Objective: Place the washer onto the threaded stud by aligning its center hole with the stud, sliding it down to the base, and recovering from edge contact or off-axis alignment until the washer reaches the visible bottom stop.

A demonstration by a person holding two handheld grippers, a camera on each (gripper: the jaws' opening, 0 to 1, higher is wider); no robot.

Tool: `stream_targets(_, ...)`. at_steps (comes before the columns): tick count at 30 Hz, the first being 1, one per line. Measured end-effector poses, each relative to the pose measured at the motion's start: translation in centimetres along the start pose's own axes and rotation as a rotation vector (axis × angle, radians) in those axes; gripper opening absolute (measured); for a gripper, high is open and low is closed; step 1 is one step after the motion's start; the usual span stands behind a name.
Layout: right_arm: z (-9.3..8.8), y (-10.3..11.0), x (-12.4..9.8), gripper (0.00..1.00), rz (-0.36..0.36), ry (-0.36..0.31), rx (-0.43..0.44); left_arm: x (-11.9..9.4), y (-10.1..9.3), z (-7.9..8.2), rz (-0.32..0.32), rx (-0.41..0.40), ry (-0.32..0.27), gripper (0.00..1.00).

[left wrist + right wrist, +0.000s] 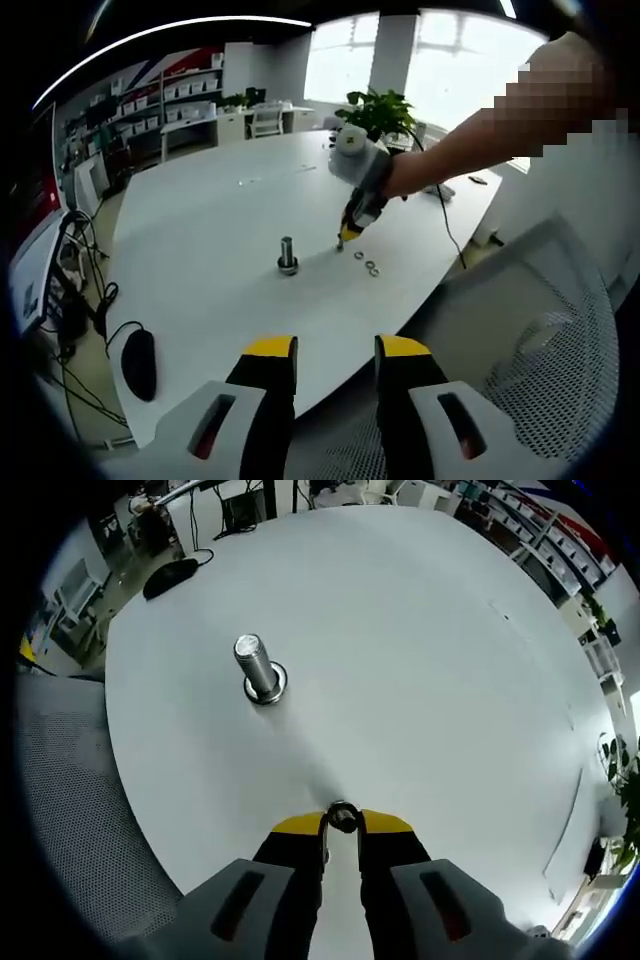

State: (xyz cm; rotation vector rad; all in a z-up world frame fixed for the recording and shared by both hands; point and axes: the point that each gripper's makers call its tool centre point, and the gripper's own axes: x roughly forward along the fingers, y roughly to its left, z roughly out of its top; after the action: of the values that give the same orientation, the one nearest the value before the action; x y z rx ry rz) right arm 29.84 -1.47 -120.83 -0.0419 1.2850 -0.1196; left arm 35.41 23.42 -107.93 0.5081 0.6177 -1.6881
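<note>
A threaded stud (288, 253) (256, 666) stands upright on a round metal base on the white table (220, 210) (420, 660). My right gripper (342, 820) is shut on a small metal washer (342, 817), held edge-on between its yellow tips just above the tabletop, a short way off from the stud. In the left gripper view the right gripper (347, 234) reaches down to the table just right of the stud, a person's arm behind it. Two more washers (366, 262) lie on the table beside it. My left gripper (336, 352) hangs open near the table's edge, holding nothing.
A black mouse (138, 362) (172, 573) and cables (85, 300) lie at the table's edge. A mesh office chair (555, 330) (70, 790) stands close by. A potted plant (380, 108), chairs and shelves with boxes sit at the far end of the room.
</note>
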Motion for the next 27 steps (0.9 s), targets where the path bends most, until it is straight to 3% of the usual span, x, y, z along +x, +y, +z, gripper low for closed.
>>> stream_targets(12,-0.9,0.1,2.2,0.15,0.023,0.034,0.032,0.2,0.0,-0.2,-0.012,-0.006,0.009,0.29)
stream_targets(27,-1.3,0.4,2.0,0.17,0.029,0.049,0.07,0.2,0.1,-0.4,-0.009,-0.005,0.011,0.29)
